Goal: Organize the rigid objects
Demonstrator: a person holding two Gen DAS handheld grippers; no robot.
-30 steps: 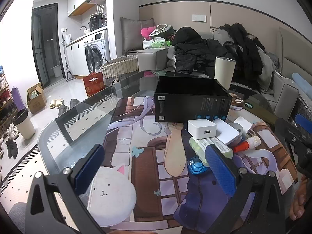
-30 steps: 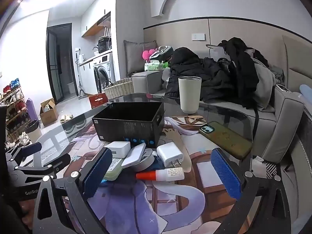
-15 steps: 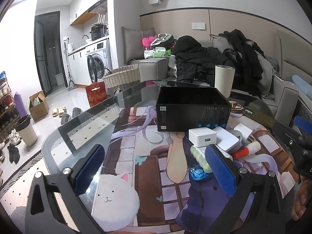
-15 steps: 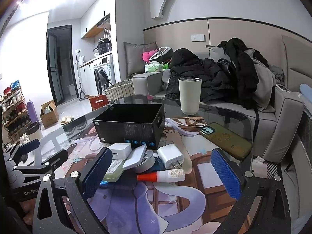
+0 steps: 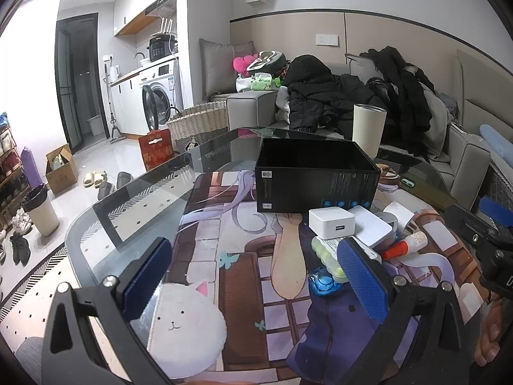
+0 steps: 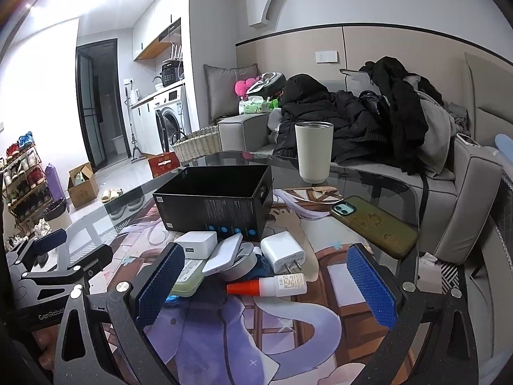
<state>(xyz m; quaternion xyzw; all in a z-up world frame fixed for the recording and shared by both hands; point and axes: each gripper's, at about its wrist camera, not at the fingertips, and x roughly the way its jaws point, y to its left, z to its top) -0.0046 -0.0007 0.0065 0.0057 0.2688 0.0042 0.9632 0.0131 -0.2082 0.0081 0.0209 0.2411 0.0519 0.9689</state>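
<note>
While both claws hover wide open with nothing in them, the pile waits just ahead. Lowest in the right wrist view, the right claw (image 6: 263,284) frames the glue bottle (image 6: 269,285) at centre frame, lying on its side, orange cap pointing left. Lower centre of the left wrist view, the left claw (image 5: 253,280) spreads over the printed mat (image 5: 243,276), its right pad overlapping the green case (image 5: 327,250) and a blue glassy piece (image 5: 322,284).

Just beyond sits the heap: a square white charger (image 6: 196,245), a flat white pack (image 6: 224,253) leaning on a tape roll (image 6: 243,261), and a pronged plug adapter (image 6: 282,253). Behind them, mid-frame, the black box (image 6: 214,205) stands open-topped on the glass surface (image 6: 368,179), likely the destination. Further back, a cream tumbler (image 6: 313,152); right of the heap, a phone (image 6: 375,226).

Risks? Everything touches or overlaps, so lifting one item could drag its neighbours. The round bottle may roll from a loose pinch.

Hard to say what lies inside the box; its floor is hidden. The green case is half buried, and the blue piece I can't identify.
</note>
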